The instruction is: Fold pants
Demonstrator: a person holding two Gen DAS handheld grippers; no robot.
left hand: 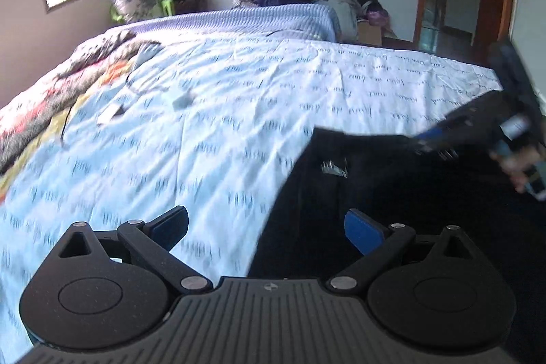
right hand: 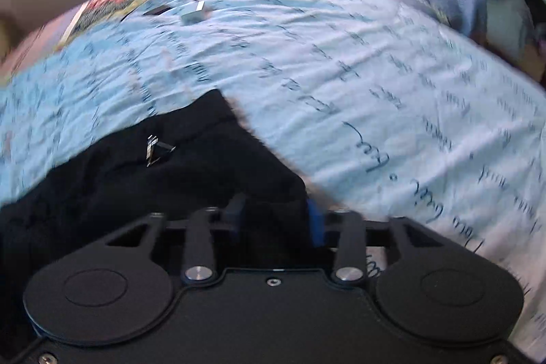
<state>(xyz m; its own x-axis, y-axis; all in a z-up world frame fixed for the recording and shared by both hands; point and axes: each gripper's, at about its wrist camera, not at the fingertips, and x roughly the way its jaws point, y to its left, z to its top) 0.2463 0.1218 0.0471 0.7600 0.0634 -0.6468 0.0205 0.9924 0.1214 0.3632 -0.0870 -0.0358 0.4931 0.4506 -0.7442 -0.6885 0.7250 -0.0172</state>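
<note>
Here, left gripper (left hand: 266,229) spread wide over black pants (left hand: 375,193) edge on bedsheet (left hand: 204,125); right gripper (right hand: 276,217) pinches pants fabric.

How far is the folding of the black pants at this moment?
Early. The black pants lie on the bed sheet, no neat fold visible. In hand: the right gripper grips their edge; the left gripper hovers open. Left: the folds themselves.
</note>
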